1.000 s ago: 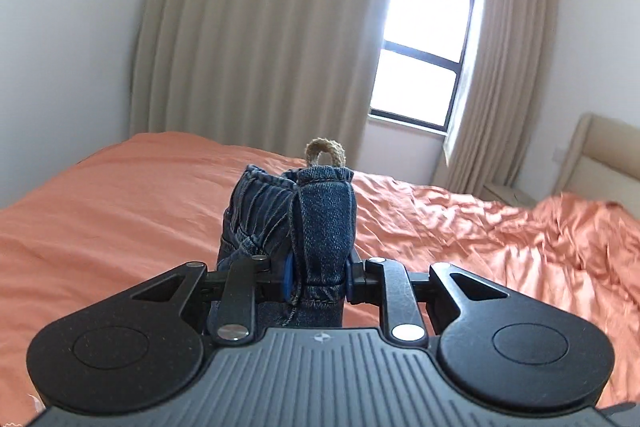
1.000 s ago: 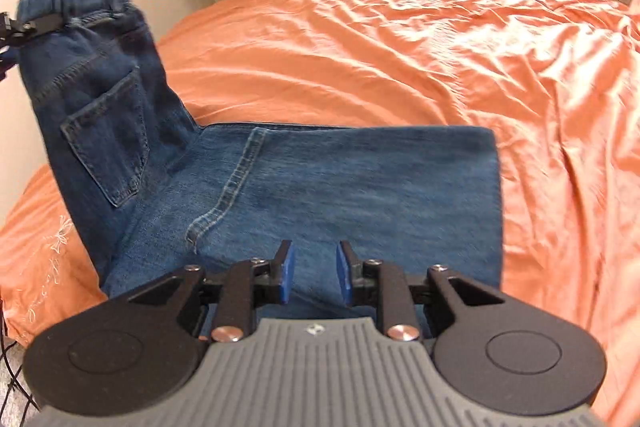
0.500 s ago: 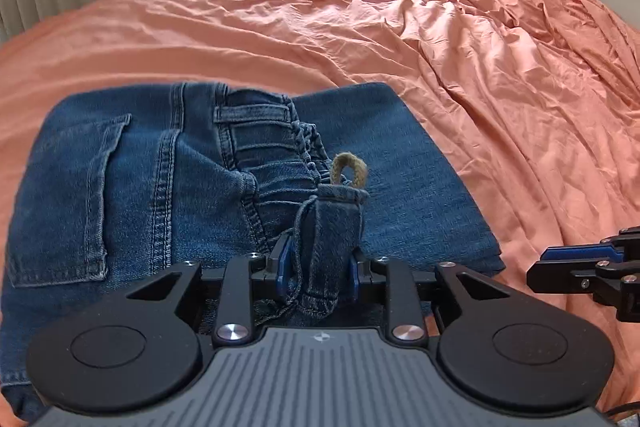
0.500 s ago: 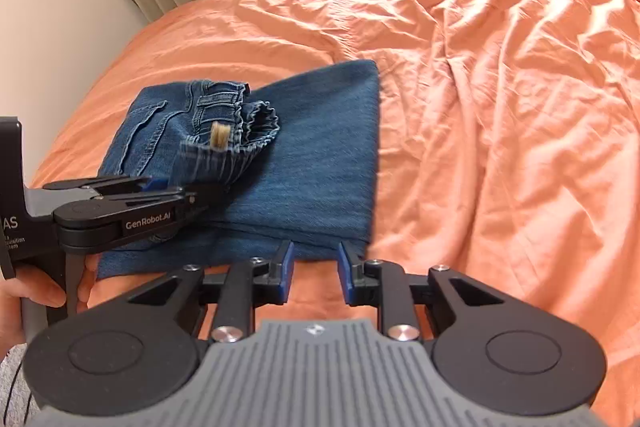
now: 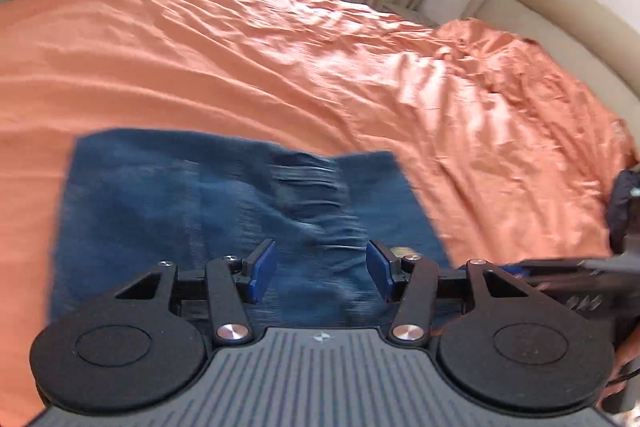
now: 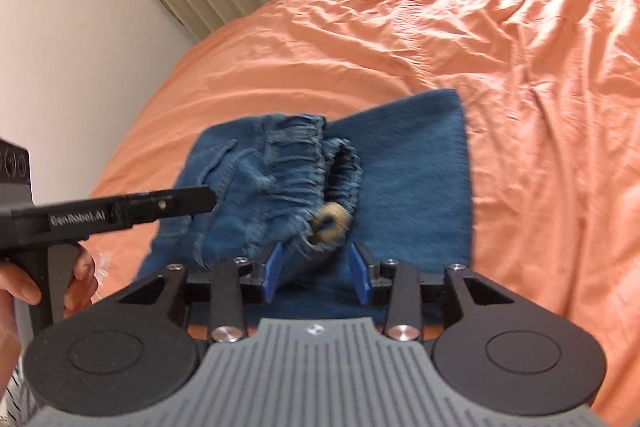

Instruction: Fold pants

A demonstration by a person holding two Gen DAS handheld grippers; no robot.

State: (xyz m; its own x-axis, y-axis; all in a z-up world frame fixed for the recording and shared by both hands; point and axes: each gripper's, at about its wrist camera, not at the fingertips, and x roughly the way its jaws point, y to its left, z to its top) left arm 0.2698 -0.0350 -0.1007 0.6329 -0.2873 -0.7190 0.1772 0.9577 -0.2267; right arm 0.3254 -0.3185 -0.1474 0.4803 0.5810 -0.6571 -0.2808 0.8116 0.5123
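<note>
Jeans [image 6: 404, 187] are lying folded on the orange bed sheet [image 6: 520, 67], with the elastic waistband [image 6: 316, 163] bunched on top and a tan cord loop [image 6: 330, 223] resting at its near end. Jaws of the left gripper [image 5: 322, 275] are being opened over the denim, nothing pressed between the pads. Jaws of the right gripper [image 6: 316, 275] are likewise being opened, the waistband fabric lying loose between them, unclamped.
</note>
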